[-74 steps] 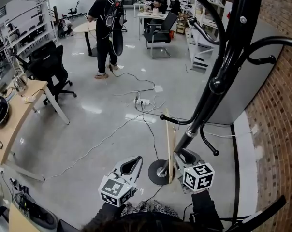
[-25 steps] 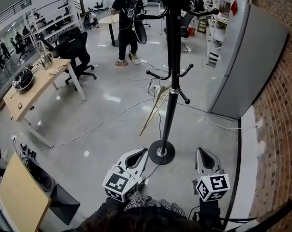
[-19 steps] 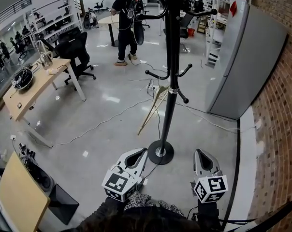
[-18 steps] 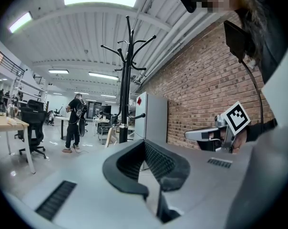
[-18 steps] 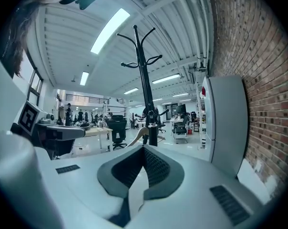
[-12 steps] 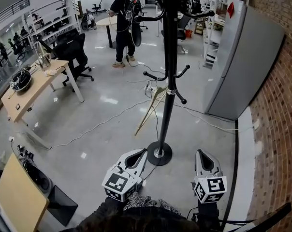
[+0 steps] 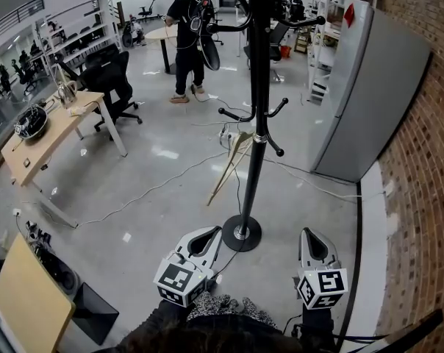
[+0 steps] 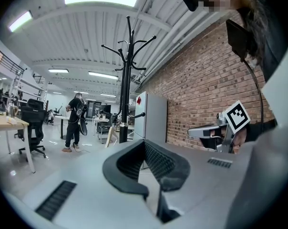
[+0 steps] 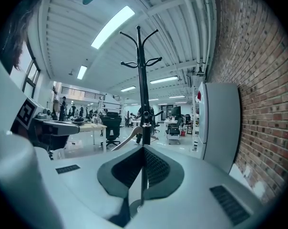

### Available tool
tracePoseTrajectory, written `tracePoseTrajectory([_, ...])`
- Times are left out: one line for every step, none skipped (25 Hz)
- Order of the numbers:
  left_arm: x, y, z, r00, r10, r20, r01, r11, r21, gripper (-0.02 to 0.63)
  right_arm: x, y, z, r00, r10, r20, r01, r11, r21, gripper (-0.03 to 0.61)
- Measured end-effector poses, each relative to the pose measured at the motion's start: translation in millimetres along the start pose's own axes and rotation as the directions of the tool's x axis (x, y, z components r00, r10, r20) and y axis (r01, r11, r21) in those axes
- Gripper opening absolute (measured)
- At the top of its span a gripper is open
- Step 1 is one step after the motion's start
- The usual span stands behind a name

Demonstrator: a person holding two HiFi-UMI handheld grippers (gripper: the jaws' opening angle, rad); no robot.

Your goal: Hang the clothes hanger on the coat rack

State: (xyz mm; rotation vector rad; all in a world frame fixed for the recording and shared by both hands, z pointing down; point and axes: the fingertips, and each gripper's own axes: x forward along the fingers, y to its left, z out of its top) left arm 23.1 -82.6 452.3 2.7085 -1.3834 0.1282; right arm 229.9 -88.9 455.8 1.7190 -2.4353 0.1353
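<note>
Hanging low on the rack (image 7: pixel 256 123), the wooden hanger (image 7: pixel 228 169) sits tilted beside the pole, well ahead of both grippers. Left gripper (image 7: pixel 216 231) has jaws together, nothing in them. Right gripper (image 7: pixel 308 232) also has jaws together, nothing in them. Both are held low, near the rack base (image 7: pixel 241 233).

The tall black coat rack (image 7: pixel 256 109) looks like painted metal, smooth with a soft sheen. The pale clothes hanger (image 7: pixel 226 169) left of its pole looks like bare, matt wood. The grey floor (image 7: pixel 156 190) is polished and glossy, mirroring the lights. On the right, the red brick wall (image 7: pixel 420 168) is rough, and the grey cabinet (image 7: pixel 362 94) beside it is smooth and matt. The left hand-held gripper (image 7: pixel 215 232) and the right hand-held gripper (image 7: pixel 308 232) have matt grey plastic shells and ribbed black pads (image 8: pixel 159 160).
</note>
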Motion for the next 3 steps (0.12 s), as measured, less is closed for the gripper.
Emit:
tracePoseTrajectory([-1.3,-0.3,-0.9,1.0,-0.001,-0.001,0.001,1.0,-0.001,0.008,-0.9,1.0,-1.3,1.0,-0.001,-0.003,0.001,1.0,0.002,0.009])
tracePoseTrajectory([-2.7,-0.6,-1.8,1.0,-0.003,-0.002,0.003,1.0,-0.002,0.009,-1.8,1.8,-2.7,1.0,-0.002,-0.006,0.002,1.0,0.004,0.009])
tracePoseTrajectory([-4.0,-0.8,-2.8,1.0,-0.004,-0.003,0.004,1.0,-0.002,0.008,-2.8,2.7,-4.0,1.0,-0.004,-0.008,0.004,1.0,0.006,0.009])
